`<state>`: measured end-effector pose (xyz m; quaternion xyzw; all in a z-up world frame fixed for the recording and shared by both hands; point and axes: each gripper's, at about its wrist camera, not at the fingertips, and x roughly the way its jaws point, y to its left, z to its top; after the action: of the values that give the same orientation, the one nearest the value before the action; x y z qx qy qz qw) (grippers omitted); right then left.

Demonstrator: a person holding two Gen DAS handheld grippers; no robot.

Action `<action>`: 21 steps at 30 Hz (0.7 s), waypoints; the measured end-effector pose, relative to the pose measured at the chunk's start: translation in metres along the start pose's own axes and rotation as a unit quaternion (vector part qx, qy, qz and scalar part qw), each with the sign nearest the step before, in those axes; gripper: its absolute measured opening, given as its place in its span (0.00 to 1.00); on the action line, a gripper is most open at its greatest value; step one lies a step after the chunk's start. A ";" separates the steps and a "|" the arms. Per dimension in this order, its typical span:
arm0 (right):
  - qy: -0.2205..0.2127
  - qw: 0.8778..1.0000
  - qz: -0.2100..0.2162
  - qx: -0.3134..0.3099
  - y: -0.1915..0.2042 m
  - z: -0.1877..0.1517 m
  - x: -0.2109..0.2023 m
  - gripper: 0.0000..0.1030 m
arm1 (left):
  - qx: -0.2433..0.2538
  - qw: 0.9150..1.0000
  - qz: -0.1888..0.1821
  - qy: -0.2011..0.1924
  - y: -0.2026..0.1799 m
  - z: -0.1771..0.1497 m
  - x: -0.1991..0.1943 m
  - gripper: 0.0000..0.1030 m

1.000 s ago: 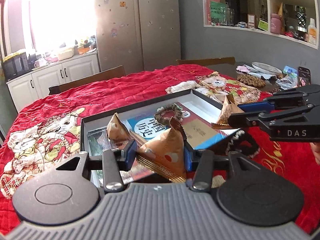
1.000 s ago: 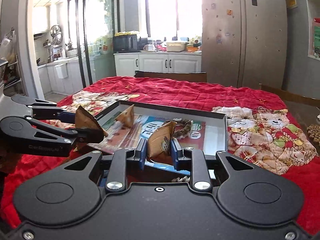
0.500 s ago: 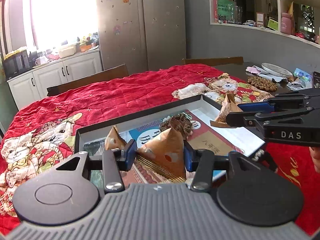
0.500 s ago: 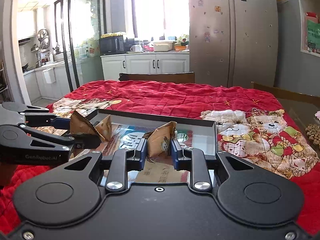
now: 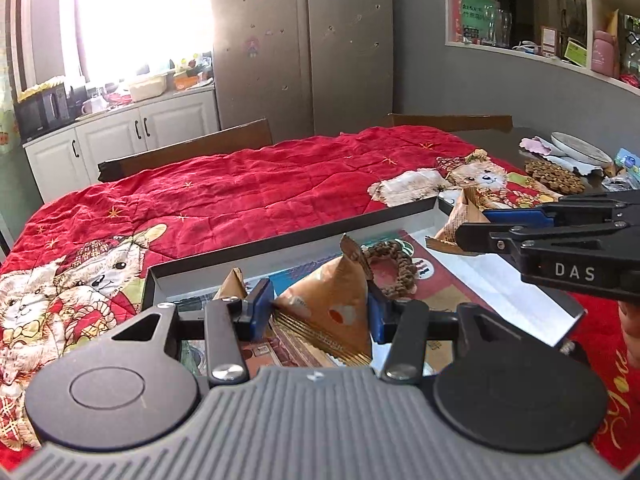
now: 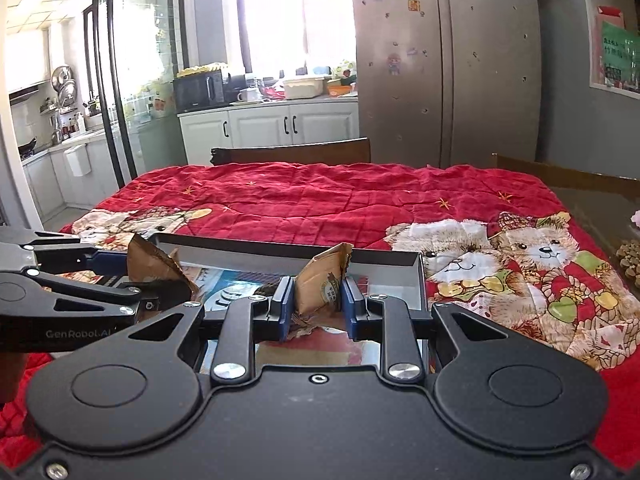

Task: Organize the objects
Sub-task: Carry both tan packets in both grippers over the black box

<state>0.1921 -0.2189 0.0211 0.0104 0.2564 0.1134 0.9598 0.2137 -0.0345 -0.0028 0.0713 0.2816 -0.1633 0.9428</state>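
Your desk is covered by a red quilted cloth [image 5: 248, 192] with teddy bear prints, and it sits in a kitchen-dining room: big steel fridge [image 5: 304, 40] behind, white cabinets [image 6: 272, 128] under a bright window, a microwave [image 6: 199, 89] on the counter, wall shelves [image 5: 580, 20] off to the side, and two wooden chair backs at the far edge. On the cloth there's one shallow dark-rimmed box [image 5: 320, 236] with printed paper lying flat inside. I count three brown pyramid-shaped packets: your left hand-held gripper [image 5: 316, 312] is clamped on one packet [image 5: 332, 308] just above the box, your right hand-held gripper [image 6: 316, 304] is pinching a second packet [image 6: 324, 280] narrowly over the box too, and a third packet [image 5: 234, 290] sits in the box near its left corner. One braided brown ring [image 5: 394, 262] also lies in the box. Past the cloth's right edge there's one plate [image 5: 580, 150] and one woven mat [image 5: 554, 174].
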 end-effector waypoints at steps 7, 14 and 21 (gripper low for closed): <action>0.013 1.000 -0.003 0.015 -0.010 -0.005 0.022 0.24 | 0.001 1.000 0.004 0.011 -0.001 0.000 0.017 0.49; 0.023 0.999 -0.003 0.024 -0.017 -0.009 0.039 0.24 | 0.003 1.000 0.007 0.020 -0.002 -0.002 0.031 0.50; 0.031 0.999 -0.003 0.012 -0.012 -0.010 0.050 0.24 | 0.002 0.999 0.014 0.030 0.002 -0.004 0.041 0.50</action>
<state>0.2319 -0.2195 -0.0129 0.0173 0.2876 0.1080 0.9515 0.2444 -0.0427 -0.0284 0.0817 0.3084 -0.1485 0.9360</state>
